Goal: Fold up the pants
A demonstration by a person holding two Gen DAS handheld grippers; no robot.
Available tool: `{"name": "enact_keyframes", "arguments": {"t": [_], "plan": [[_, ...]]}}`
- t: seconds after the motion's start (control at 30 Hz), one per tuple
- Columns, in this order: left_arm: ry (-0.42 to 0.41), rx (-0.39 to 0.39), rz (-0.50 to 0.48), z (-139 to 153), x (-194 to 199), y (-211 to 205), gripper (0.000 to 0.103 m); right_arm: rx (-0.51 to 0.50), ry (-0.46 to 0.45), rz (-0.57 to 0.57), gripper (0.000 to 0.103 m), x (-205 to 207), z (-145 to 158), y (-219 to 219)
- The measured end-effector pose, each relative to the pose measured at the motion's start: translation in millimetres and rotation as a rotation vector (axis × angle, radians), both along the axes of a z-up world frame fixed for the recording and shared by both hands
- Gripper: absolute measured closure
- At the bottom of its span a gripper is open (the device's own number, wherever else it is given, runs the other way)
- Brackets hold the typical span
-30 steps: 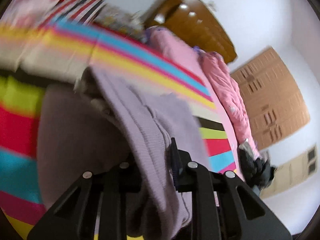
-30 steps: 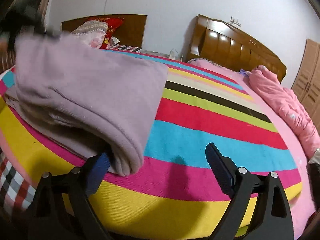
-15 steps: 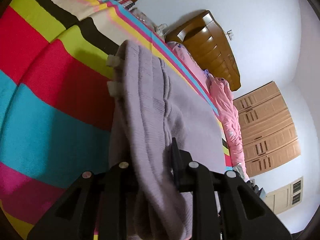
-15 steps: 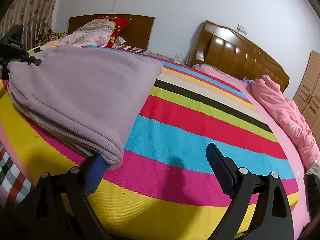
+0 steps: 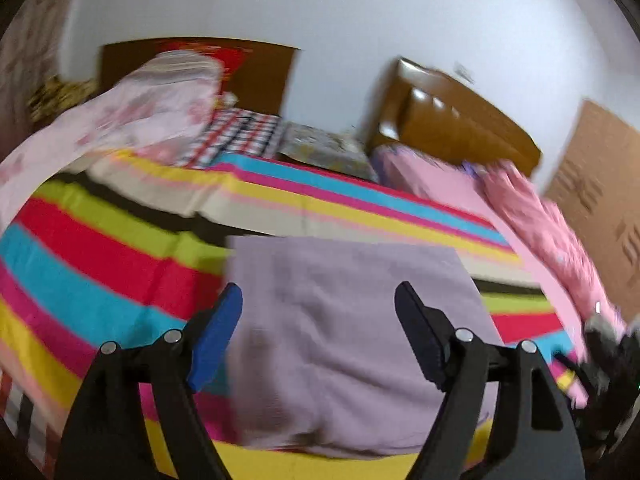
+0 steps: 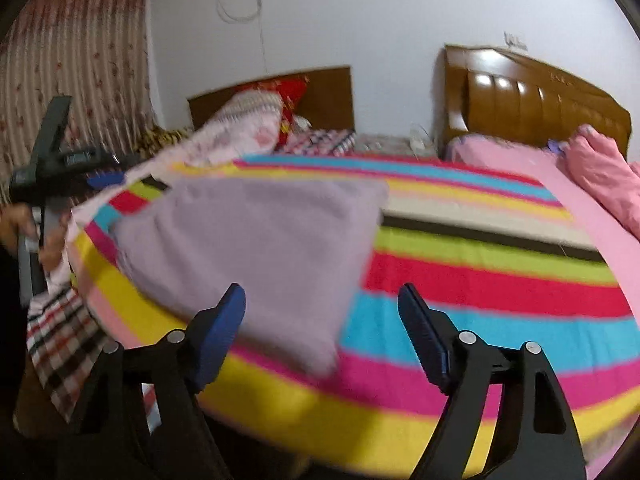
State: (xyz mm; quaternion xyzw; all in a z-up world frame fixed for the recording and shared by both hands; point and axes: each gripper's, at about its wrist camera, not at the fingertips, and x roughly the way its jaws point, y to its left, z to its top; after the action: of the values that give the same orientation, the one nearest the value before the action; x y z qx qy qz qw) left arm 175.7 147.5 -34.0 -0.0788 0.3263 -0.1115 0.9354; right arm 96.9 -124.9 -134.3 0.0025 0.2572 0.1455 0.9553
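The lilac pants (image 5: 344,336) lie folded in a flat rectangle on the striped bedspread (image 5: 100,248), near its front edge. My left gripper (image 5: 318,300) is open and empty just above the near part of the pants. In the right wrist view the pants (image 6: 260,240) lie left of centre. My right gripper (image 6: 322,300) is open and empty over their near right corner. The left gripper (image 6: 52,172) also shows at the far left of that view, held in a hand.
A pink floral quilt (image 5: 120,112) and checked pillow (image 5: 240,136) lie at the head of the bed. A pink bed with a pink garment (image 6: 600,176) and wooden headboard (image 6: 532,104) stands to the right. A curtain (image 6: 72,80) hangs at left.
My left gripper has let go of the pants and opened; it has swung back to face them. The pants have dropped flat onto the bedspread. My right gripper has pulled back slightly.
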Motion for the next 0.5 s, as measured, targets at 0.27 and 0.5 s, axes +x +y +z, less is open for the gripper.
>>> {"name": "enact_keyframes", "arguments": {"t": [0.27,0.5], "plan": [[0.1,0.165,-0.012,-81.1,10.5,-22.9,0.022,-0.136,0.077,0.128,0.031,24.1,-47.4,59.0],[0.118,0.193,-0.002,-88.5,12.0,-13.0,0.01,-0.067,0.171,0.258,0.027,37.4,-16.7,40.2]]}}
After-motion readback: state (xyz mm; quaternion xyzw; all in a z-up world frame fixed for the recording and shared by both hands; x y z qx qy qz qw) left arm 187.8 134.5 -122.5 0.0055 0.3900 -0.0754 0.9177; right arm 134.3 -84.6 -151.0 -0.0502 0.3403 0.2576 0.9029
